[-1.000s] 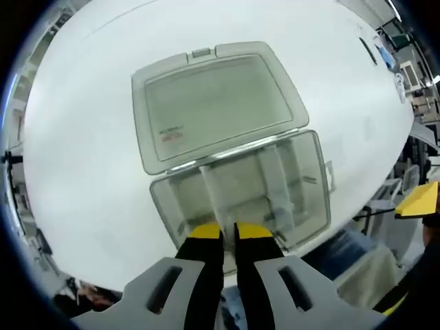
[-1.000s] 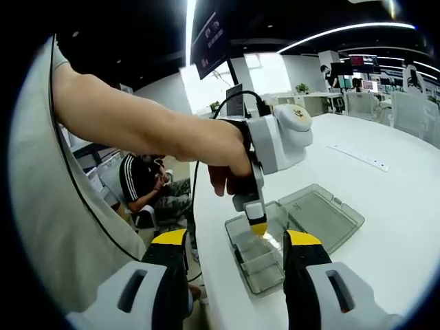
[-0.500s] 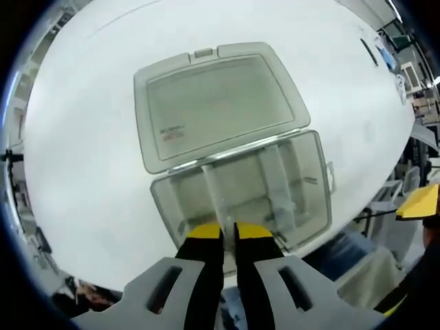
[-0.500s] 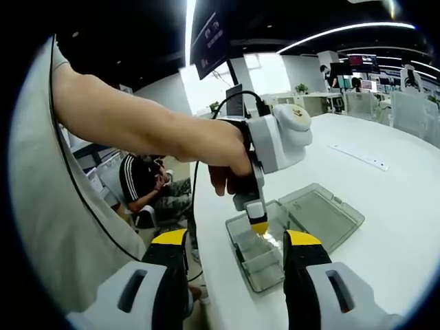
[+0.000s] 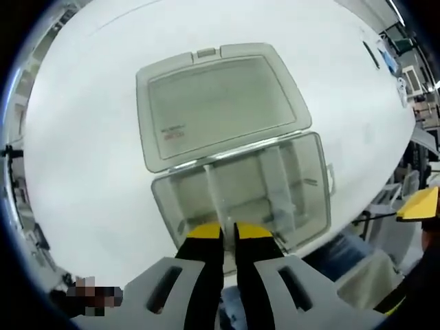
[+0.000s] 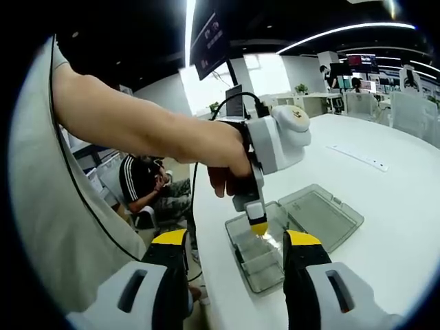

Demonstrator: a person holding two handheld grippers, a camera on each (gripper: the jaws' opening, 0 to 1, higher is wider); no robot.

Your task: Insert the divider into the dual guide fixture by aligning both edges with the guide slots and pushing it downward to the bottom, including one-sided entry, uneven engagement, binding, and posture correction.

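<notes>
Clear divider (image 5: 218, 199) pinched by the closed left gripper (image 5: 228, 232), apparently partway into the compartment box (image 5: 311, 199); right gripper (image 6: 235, 253) open, idle.

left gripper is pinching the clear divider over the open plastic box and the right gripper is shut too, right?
Not quite. The left gripper is closed on the clear divider over the open plastic box, but the right gripper is open: the right gripper view shows its jaws wide apart with nothing between them, held back from the box.
</notes>
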